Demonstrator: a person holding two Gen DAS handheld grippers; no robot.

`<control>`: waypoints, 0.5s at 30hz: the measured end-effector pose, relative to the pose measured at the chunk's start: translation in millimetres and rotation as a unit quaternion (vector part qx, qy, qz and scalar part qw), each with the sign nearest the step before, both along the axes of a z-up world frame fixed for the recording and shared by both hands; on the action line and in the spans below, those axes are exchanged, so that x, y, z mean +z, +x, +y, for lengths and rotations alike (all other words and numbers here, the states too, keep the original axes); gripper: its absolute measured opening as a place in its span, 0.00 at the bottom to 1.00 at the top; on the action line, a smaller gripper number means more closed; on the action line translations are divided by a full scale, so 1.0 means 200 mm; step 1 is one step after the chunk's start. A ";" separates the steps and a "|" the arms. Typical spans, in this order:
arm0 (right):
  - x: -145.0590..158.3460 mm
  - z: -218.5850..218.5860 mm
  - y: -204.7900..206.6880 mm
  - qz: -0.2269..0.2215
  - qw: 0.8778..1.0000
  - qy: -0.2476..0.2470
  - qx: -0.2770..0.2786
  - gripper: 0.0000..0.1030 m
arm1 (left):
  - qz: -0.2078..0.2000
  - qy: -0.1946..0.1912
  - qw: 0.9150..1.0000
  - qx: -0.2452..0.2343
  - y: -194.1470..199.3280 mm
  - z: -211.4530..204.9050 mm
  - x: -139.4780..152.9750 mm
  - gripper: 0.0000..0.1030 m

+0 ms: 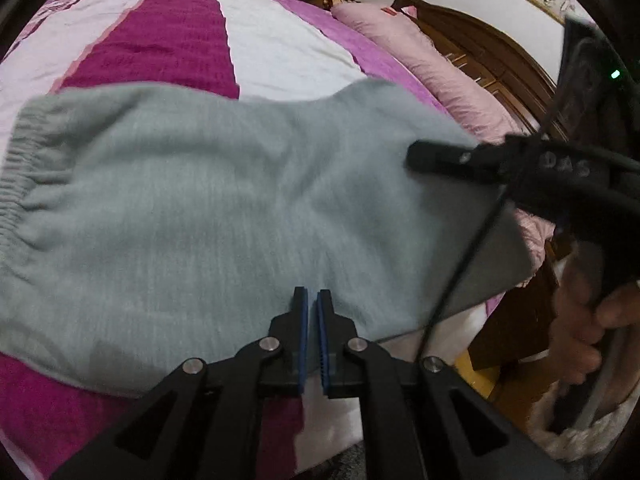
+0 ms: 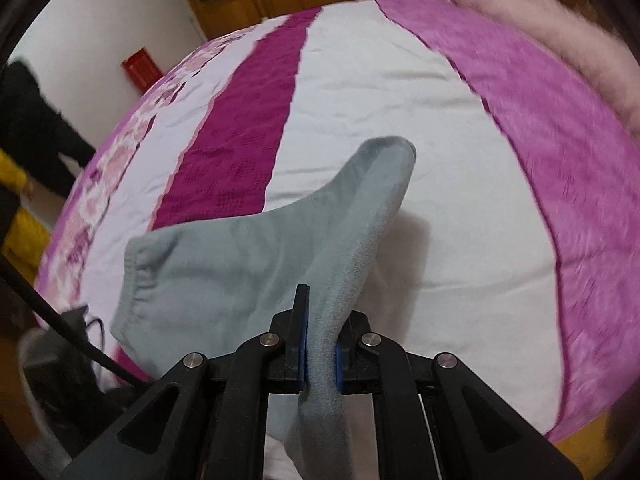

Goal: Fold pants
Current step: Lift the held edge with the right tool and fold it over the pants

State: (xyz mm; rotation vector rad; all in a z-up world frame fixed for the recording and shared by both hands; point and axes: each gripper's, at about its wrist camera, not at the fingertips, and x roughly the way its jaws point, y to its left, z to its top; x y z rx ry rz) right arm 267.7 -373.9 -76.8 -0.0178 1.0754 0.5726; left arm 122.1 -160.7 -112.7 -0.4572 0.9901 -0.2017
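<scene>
Black linkage arms and blue-padded fingers fill the bottom of each wrist view. In the left wrist view the left gripper hangs over the near part of the grey pants; its pads stand close together with only a thin slit between them, and nothing is caught in that slit. The fabric lies just beyond and beneath the fingertips, spread flat across a bedspread striped in white, magenta and lilac. The gathered elastic waistband sits far off to the left of this gripper, while the cloth reaches away to the right, where it meets the black body of the other tool. A person's hand grips that tool's handle at the right edge. Beyond it, up and to the right, lies a pink pillow against a dark wooden headboard.

In the right wrist view the right gripper is clamped on a thick fold of the same pants, the grey cloth squeezed between both blue pads and running on down toward the camera. Ahead of the fingertips a rounded, doubled edge of fabric rises off the bed, casting a shadow on the white stripe of the bedspread just to its right. To the left of the fingertips the rest of the garment sags down to a hemmed edge resting on the bed. A black cable crosses the lower left corner.
</scene>
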 end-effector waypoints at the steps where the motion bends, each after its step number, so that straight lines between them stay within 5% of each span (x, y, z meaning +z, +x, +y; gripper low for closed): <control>1: 0.00 -0.01 0.01 0.003 1.000 0.002 -0.006 0.08 | -0.014 -0.011 1.000 -0.005 -0.02 0.00 0.05 0.02; 3: 0.01 -0.01 0.01 0.004 1.000 0.007 -0.005 0.08 | -0.038 -0.002 0.999 -0.018 -0.04 -0.04 0.11 0.03; 6: 0.04 0.01 0.01 0.006 1.000 0.004 -0.005 0.08 | 0.019 0.009 1.000 -0.016 0.01 -0.08 -0.06 0.02; 8: 0.03 0.04 0.01 0.029 0.999 0.015 0.001 0.08 | 0.015 0.004 1.000 -0.011 0.00 -0.06 -0.11 0.03; 15: 0.13 0.21 -0.07 -0.025 0.999 -0.044 0.013 0.08 | 0.007 -0.035 0.999 -0.035 -0.02 0.05 0.04 0.03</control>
